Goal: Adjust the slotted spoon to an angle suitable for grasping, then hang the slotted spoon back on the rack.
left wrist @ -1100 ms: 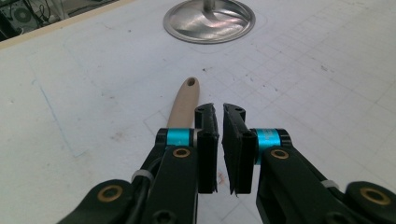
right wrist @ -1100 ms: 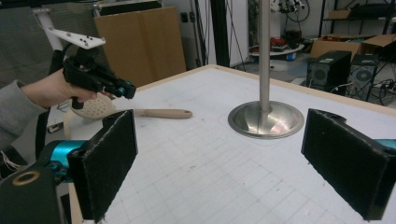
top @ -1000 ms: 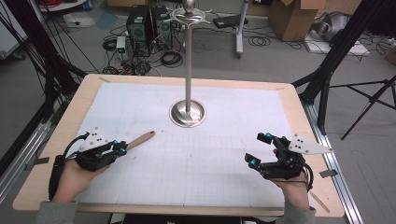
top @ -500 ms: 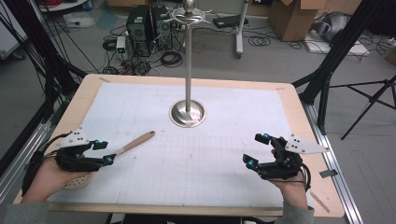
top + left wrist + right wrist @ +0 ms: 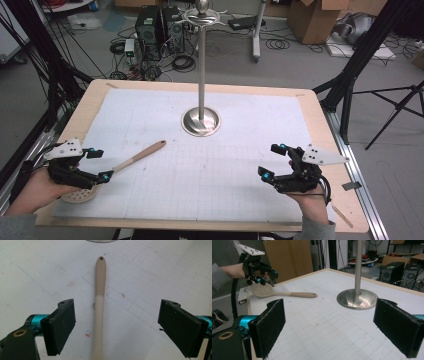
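Note:
A beige slotted spoon (image 5: 140,156) lies flat on the white grid mat (image 5: 210,175), its handle tip toward the metal stand. My left gripper (image 5: 101,164) hovers over the spoon's perforated head at the front left. Its jaws have just been opening and now stand wide. In the left gripper view the handle (image 5: 100,295) runs between the pads (image 5: 61,325), untouched by them. My right gripper (image 5: 270,160) rests at the front right, open with nothing in it (image 5: 329,322). In the right gripper view the spoon (image 5: 287,293) and the left gripper (image 5: 265,277) appear farther off.
A tall metal pole on a round base (image 5: 201,121) stands at the mat's middle back, also in the right gripper view (image 5: 357,297). The wooden table edge (image 5: 200,225) frames the mat. Computers, cables and boxes lie on the floor beyond.
The left gripper has let go of the spoon's handle, opened wide and drawn back left toward the table's edge. The spoon now lies on the mat. The right gripper has kept still.

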